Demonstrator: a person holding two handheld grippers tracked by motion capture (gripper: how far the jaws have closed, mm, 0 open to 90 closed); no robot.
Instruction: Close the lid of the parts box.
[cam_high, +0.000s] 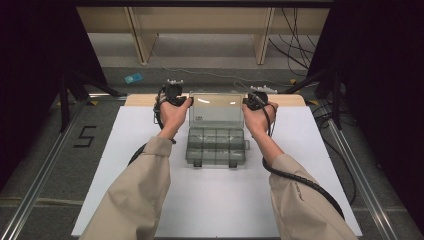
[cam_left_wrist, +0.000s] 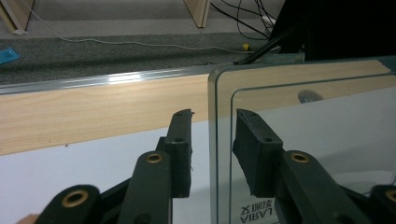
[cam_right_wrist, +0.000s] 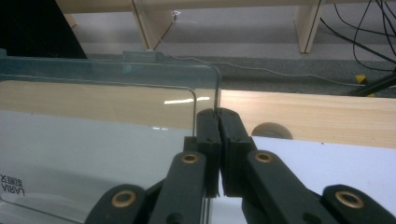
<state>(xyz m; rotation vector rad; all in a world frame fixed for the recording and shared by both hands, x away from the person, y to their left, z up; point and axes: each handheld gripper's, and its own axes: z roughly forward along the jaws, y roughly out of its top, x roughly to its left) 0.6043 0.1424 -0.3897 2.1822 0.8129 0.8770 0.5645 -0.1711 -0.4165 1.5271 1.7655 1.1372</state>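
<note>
A clear plastic compartment box (cam_high: 215, 146) lies open in the middle of the white mat, its transparent lid (cam_high: 216, 110) standing up at the far side. My left gripper (cam_high: 186, 101) is at the lid's left edge. In the left gripper view the lid (cam_left_wrist: 303, 140) has its rim between the left gripper's (cam_left_wrist: 215, 116) parted jaws, and neither pad touches it. My right gripper (cam_high: 248, 102) is at the lid's right edge. In the right gripper view the right gripper (cam_right_wrist: 217, 113) is shut on the rim of the lid (cam_right_wrist: 93, 130).
The white mat (cam_high: 150, 200) covers the table, with a bare wooden strip (cam_left_wrist: 93, 116) along the far edge. Beyond it are carpet, a metal rail (cam_left_wrist: 116, 77), wooden shelf legs (cam_high: 142, 47), cables (cam_high: 295, 45) and a blue item (cam_high: 133, 78). Dark curtains flank both sides.
</note>
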